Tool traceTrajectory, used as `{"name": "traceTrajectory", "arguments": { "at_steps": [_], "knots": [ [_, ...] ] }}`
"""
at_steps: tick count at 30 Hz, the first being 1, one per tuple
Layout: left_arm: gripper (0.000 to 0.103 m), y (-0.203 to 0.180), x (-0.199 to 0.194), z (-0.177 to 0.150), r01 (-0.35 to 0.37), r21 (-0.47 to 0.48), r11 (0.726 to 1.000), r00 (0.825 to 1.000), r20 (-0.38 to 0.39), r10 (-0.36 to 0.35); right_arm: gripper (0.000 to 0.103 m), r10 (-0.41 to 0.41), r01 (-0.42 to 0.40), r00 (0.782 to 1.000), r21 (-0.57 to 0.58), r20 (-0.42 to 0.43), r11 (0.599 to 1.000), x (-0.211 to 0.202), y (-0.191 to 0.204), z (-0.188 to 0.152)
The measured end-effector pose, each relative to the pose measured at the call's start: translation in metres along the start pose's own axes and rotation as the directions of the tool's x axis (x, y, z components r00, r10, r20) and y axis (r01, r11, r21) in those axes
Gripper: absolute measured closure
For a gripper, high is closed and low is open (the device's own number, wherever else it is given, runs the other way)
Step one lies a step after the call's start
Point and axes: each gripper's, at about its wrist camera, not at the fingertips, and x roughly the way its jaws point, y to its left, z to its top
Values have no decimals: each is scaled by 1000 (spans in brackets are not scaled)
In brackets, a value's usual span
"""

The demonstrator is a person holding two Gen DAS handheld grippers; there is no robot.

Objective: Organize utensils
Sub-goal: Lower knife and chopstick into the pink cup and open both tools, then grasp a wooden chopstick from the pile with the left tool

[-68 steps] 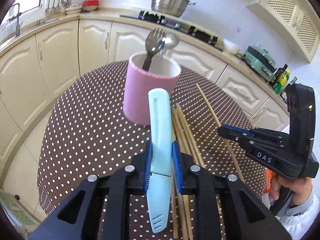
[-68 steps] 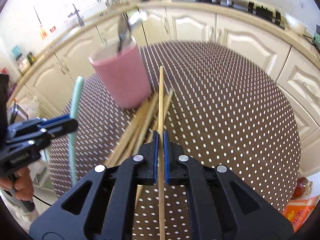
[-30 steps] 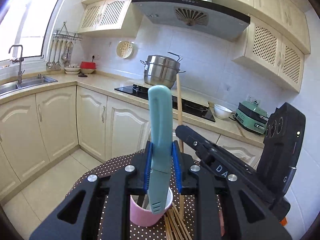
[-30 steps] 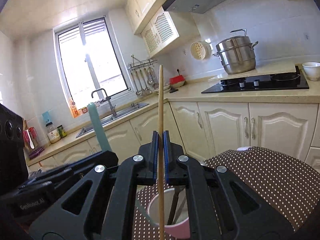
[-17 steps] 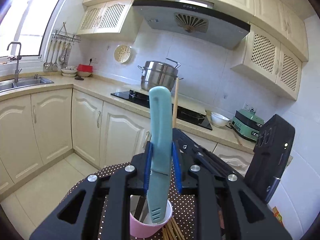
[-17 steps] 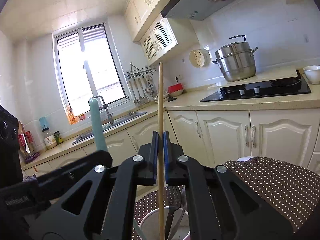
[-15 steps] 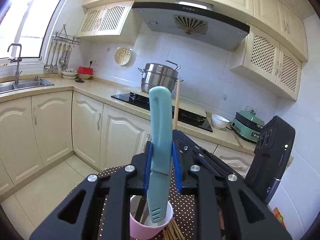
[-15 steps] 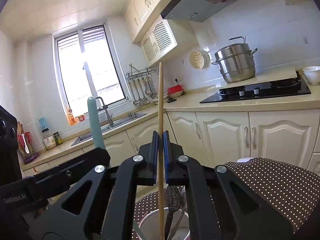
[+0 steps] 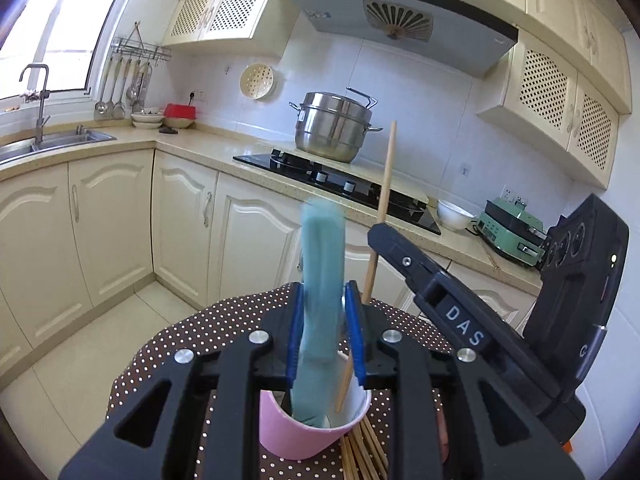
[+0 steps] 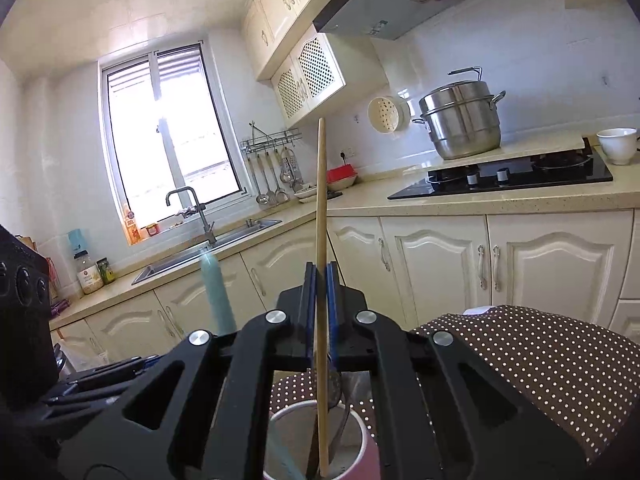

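insertion step: my left gripper (image 9: 325,344) looks parted around the pale blue plastic knife (image 9: 320,292) over the pink cup (image 9: 310,432); my right gripper (image 10: 320,312) pinches the thin wooden chopstick (image 10: 321,216). i'd let go next.

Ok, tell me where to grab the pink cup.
Probably its bare outer wall, low down, from the left in the left wrist view: the pink cup has a mouth crowded with utensils, and loose chopsticks lie at its right.

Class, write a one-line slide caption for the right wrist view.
Right gripper lowers a chopstick into the pink cup, beside the teal knife.
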Motion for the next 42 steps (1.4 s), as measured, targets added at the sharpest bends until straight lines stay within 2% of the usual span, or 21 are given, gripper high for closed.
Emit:
{"name": "traceTrajectory", "arguments": {
  "at_steps": [1,4,9,13,17,21,36,38,40,41,42],
  "knots": [
    [73,1,-2,-2,-3,-3,1000,1000,3,3,97,-1,1,1000,-1,-3,1000,-2,0,-2],
    [65,3,-7,-6,-16,-11,1000,1000,-9,15,97,-7,7,1000,-13,-17,1000,-7,1,-7],
    [61,4,-14,-12,-50,-10,999,999,-11,50,97,-12,12,1000,-27,-21,1000,-17,6,-11],
    [57,4,-20,-16,-105,1,994,994,-7,105,97,-19,18,999,-39,-29,999,-23,9,-13],
    [56,4,-25,-18,-168,20,986,986,2,168,97,-22,20,999,-50,-39,999,-29,13,-16],
    [53,2,-28,-19,-201,37,979,980,7,201,97,-26,23,998,-62,-52,998,-33,18,-20],
    [45,0,-51,-17,-214,42,976,977,3,215,96,-52,45,994,-75,-94,996,-49,29,-25],
    [44,-1,-55,-18,-215,49,975,977,2,215,92,-61,54,993,-74,-97,996,-52,29,-24],
    [42,-2,-59,-18,-216,56,975,976,3,216,75,-71,64,993,-72,-91,995,-57,29,-23],
    [42,-3,-61,-19,-216,59,975,976,0,216,70,-74,68,994,-68,-85,995,-61,28,-22],
    [41,-5,-62,-19,-213,60,975,977,-6,214,60,-78,73,994,-63,-77,995,-65,27,-21]
  ]
}}
